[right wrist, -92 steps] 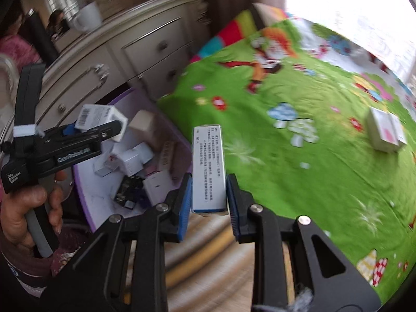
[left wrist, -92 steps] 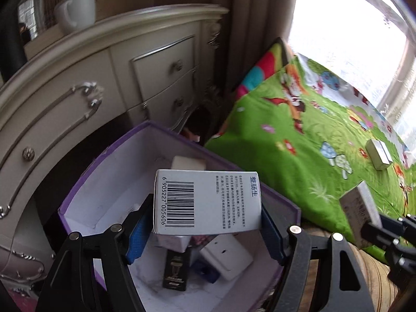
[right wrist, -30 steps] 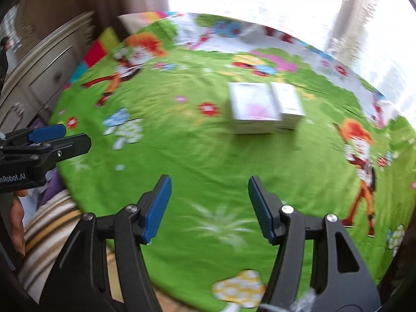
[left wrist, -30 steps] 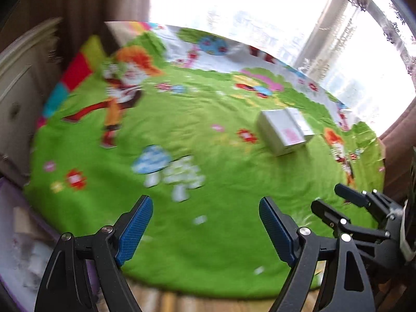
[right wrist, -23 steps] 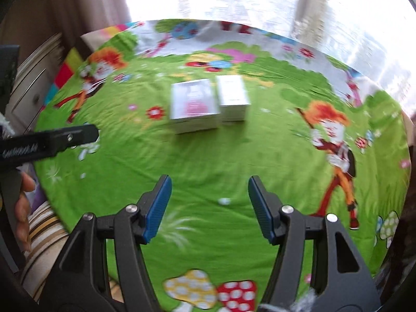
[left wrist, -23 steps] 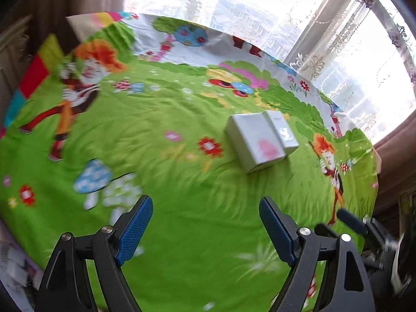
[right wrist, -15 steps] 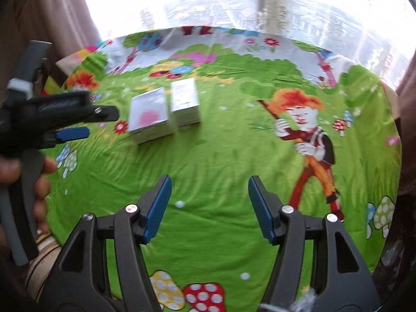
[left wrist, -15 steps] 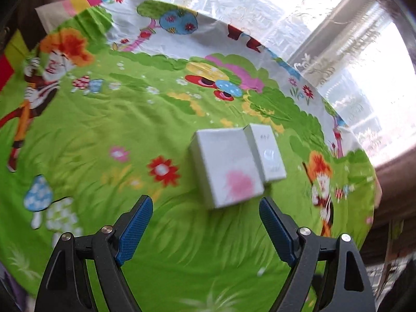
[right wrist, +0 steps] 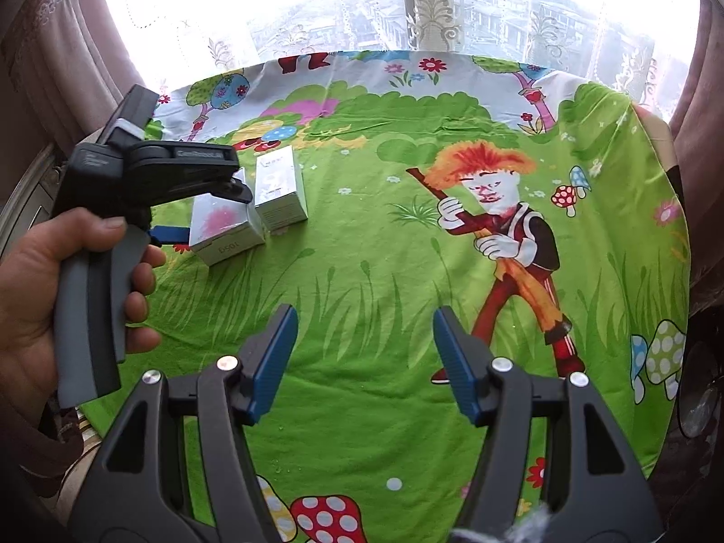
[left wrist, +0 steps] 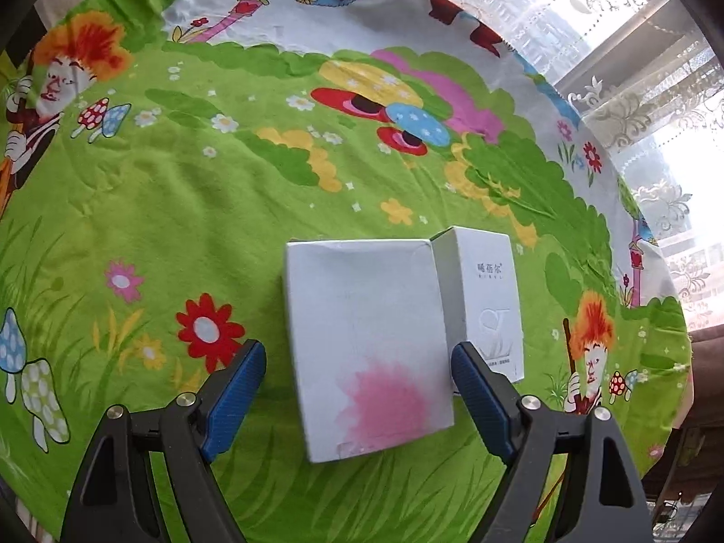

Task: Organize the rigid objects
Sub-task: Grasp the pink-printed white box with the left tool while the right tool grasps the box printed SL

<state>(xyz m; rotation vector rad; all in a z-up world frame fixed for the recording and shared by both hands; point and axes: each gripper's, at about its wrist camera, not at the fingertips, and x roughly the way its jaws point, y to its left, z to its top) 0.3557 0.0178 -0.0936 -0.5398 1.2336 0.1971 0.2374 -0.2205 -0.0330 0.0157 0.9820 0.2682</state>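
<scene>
A white box with a pink blotch (left wrist: 369, 353) lies on the green cartoon bedsheet (left wrist: 181, 208), touching a narrower white box (left wrist: 488, 298) beside it. The left gripper (left wrist: 355, 371) straddles the blotched box, fingers spread, not pressing. The right gripper (right wrist: 364, 357) hovers over bare sheet, fingers spread, empty

Both carried boxes gone; left tool (left wrist: 354, 384) now empty astride pink-stained box (left wrist: 369, 344).

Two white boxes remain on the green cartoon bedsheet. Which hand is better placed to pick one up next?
Left. The left gripper hangs open astride the wider white cardboard box with the pink blotch. The right gripper is open over bare green cartoon-print sheet, well away from both boxes.
</scene>
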